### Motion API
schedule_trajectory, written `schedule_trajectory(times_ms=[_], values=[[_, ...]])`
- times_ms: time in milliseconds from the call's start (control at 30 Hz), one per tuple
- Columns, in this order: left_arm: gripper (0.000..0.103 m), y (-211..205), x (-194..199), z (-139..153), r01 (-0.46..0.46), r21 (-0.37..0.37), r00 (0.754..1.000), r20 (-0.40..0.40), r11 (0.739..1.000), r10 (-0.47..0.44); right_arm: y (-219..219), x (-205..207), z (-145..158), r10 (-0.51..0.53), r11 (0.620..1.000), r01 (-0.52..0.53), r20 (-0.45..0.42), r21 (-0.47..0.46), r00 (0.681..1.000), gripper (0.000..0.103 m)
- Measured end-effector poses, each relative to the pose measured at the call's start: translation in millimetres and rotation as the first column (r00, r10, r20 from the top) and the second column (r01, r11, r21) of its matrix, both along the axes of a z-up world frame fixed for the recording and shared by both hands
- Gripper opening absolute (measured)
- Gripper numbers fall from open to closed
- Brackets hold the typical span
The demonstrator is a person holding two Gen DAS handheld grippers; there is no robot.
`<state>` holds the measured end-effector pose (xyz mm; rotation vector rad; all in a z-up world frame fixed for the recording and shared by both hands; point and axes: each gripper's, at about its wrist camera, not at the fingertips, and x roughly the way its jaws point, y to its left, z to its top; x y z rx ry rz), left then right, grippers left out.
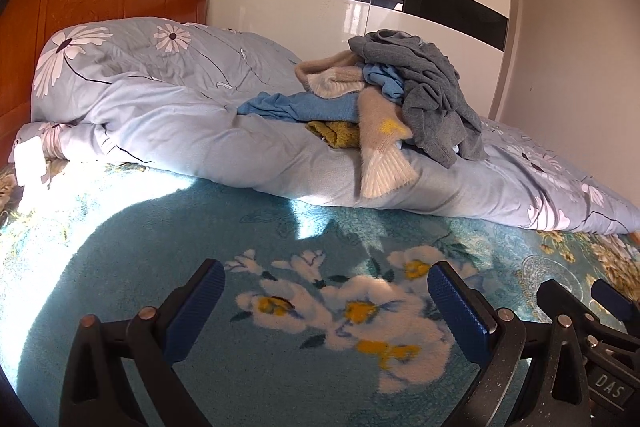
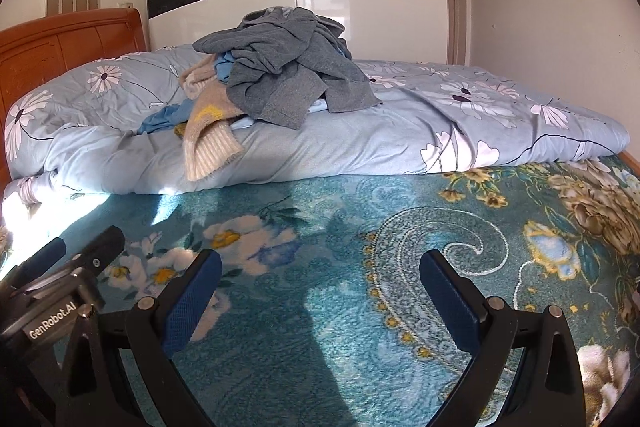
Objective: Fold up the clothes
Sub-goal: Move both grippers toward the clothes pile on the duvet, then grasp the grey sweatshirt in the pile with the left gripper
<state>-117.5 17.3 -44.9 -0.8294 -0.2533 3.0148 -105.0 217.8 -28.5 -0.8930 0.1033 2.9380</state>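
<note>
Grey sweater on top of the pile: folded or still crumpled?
Crumpled. The grey sweater lies bunched in irregular folds atop the clothes pile, hem hanging loose.

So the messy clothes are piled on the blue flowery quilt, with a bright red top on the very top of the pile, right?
Almost. The clothes pile does sit on the blue flowery quilt, but the top garment is grey, not bright red. Both wrist views show this, the right one most clearly.
</note>
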Motion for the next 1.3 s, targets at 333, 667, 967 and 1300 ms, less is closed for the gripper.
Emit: schedule_trajectory(times_ms=[333, 667, 967, 1300], values=[[0.103, 15.0, 6.5, 3.7, -0.007, -0.091, 0.999, -0.033, 0.996, 0.004, 3.4, -4.9, -10.8, -0.004, 1.000, 0.004, 0.026, -0.012, 1.000, 0.100], [0.103, 16.2, 2.9, 2.9, 0.021, -0.079, 1.000, -0.002, 0.997, -0.021, 8.4, 4.5, -4.5, 0.027, 0.999, -0.028, -0.023, -0.043, 0.999, 0.100], [0.103, 10.8, -64.2, 76.7, 0.144, 0.040, 0.990, 0.005, 0.989, -0.144, 30.8, 18.2, 9.0, -0.017, 0.999, 0.014, -0.090, -0.040, 0.996, 0.100], [0.103, 8.8, -239.8, 123.9, 0.108, 0.250, 0.986, 0.097, 0.962, -0.136, 50.6, 24.8, 12.3, -0.068, 0.996, 0.062, -0.102, -0.061, 0.992, 0.100]])
